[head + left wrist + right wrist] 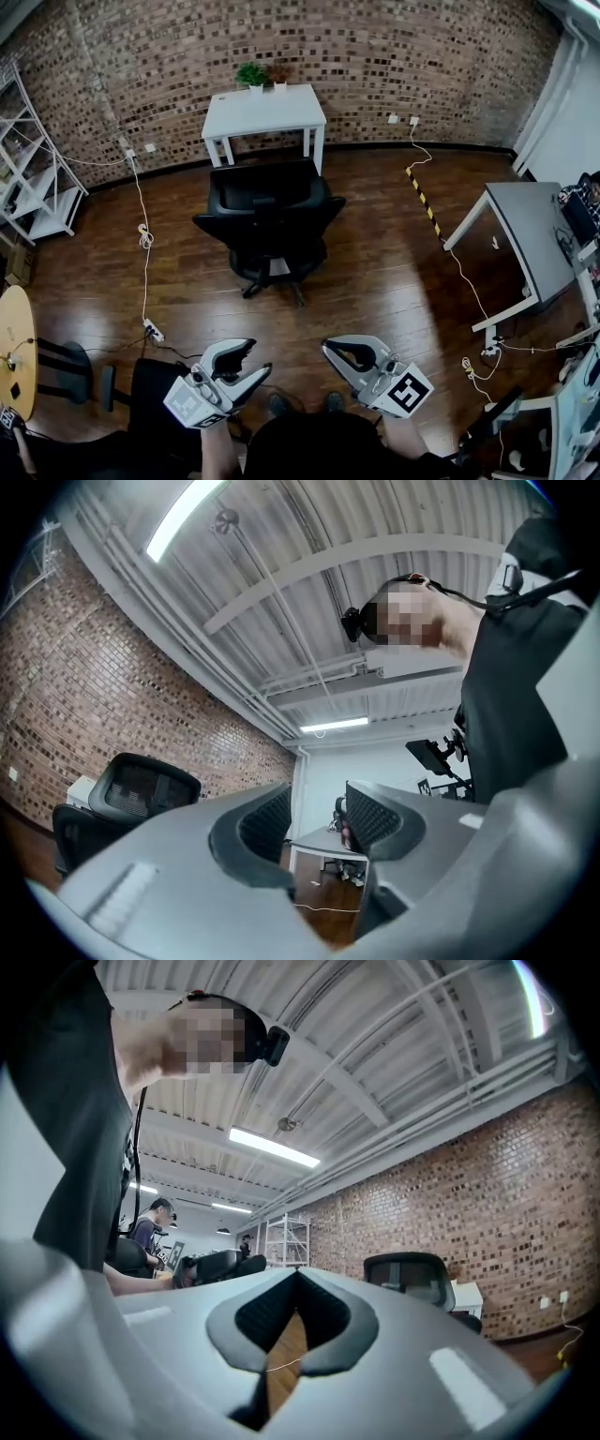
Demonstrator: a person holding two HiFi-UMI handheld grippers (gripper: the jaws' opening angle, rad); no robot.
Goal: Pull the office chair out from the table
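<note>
Office chair [270, 220]: out from under the white desk [265, 110], just before it; seemingly already pulled. Left hand-held gripper [251, 361]: slightly parted, empty. Right hand-held gripper [327, 347]: clenched, empty. Both near the body, likely done.

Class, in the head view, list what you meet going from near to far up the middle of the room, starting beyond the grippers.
office chair → white table → green plant → brick wall
</note>
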